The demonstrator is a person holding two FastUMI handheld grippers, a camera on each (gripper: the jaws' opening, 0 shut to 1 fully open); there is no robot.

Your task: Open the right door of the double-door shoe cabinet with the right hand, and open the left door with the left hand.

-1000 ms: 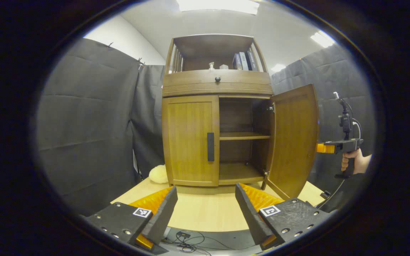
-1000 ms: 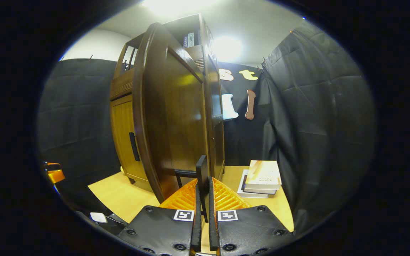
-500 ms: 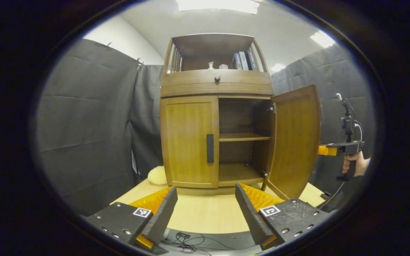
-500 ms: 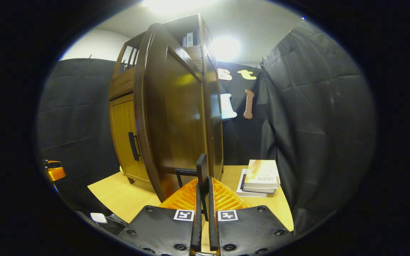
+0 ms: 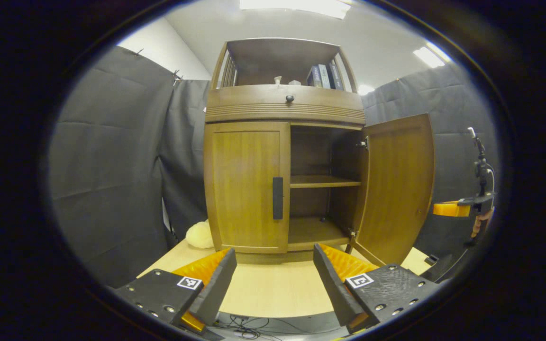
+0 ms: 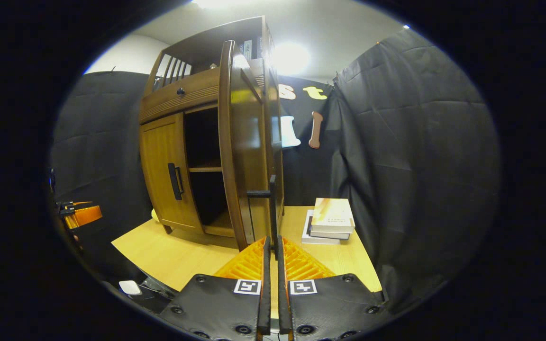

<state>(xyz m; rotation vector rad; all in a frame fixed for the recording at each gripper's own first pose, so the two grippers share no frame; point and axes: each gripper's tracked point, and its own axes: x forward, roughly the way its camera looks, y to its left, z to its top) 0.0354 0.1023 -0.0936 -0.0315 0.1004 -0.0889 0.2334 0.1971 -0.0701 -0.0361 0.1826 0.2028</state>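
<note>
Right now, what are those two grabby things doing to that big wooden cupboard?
A person holds a tool in each hand and is opening the shoe cabinet on the table. The right tool is pinched on the right door's handle, and the right door is swung wide open, so you can see the shelves inside. The left tool is open and sits in front of the left door, which is closed. It is not touching the left door's handle.
</note>
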